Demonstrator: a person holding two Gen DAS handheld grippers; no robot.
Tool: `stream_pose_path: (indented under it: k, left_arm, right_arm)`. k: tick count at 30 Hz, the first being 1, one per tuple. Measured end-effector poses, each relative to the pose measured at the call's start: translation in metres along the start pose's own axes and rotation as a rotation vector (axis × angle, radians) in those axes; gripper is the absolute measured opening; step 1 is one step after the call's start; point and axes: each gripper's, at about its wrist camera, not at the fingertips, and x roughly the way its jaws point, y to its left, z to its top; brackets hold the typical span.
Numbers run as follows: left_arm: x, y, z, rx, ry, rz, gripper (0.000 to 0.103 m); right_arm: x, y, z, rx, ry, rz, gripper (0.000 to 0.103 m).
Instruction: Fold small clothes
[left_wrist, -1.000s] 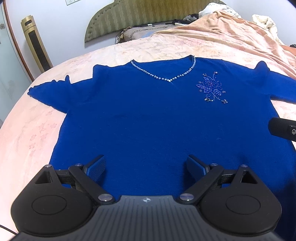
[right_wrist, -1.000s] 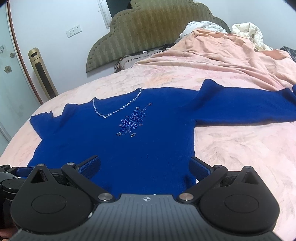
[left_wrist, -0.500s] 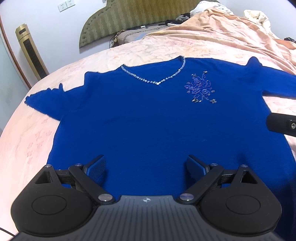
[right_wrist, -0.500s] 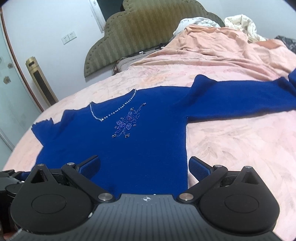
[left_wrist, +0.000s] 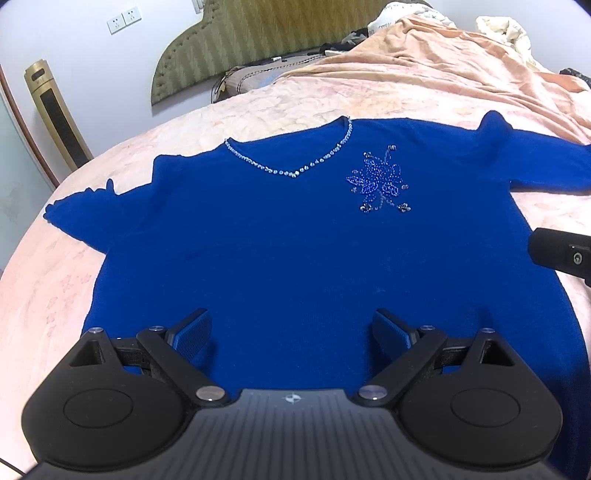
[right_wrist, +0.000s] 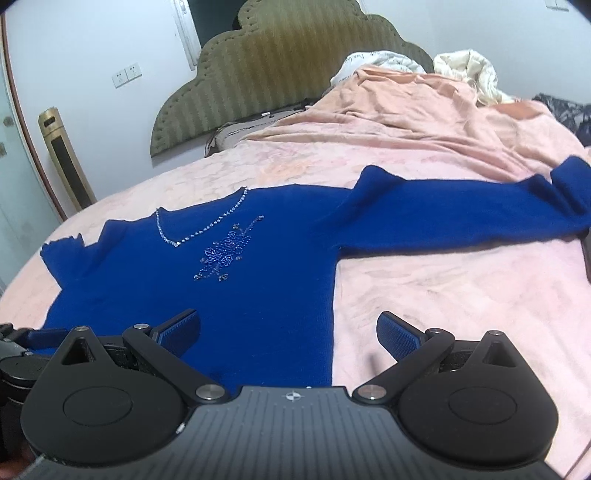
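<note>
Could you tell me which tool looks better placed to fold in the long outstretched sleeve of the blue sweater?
Probably the right tool. It is open over the blue sweater side edge, with the outstretched sleeve ahead to its right. The left tool, also open, sits over the body's middle, farther from that sleeve.

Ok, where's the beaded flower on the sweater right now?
The beaded flower sits on the sweater's chest, just right of the V-neckline in the left wrist view, up-left of the right gripper.

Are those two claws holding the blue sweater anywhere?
No. The left gripper and right gripper are both open above the blue sweater, gripping nothing.
</note>
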Motion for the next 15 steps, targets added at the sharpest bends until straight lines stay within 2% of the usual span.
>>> stream_pose_path:
  k: [5,10,15]
  left_arm:
    - [0.003,-0.004,0.001,0.003,0.011,-0.001,0.095]
    - [0.006,-0.009,0.004,0.010,0.013,-0.008,0.095]
    - [0.007,-0.016,0.008,0.025,-0.001,-0.015,0.095]
  right_arm:
    - [0.001,-0.005,0.000,0.012,-0.003,0.020,0.103]
    - [0.004,-0.021,0.000,0.087,0.014,0.058,0.103]
    - [0.007,-0.026,0.000,0.111,0.024,0.047,0.103]
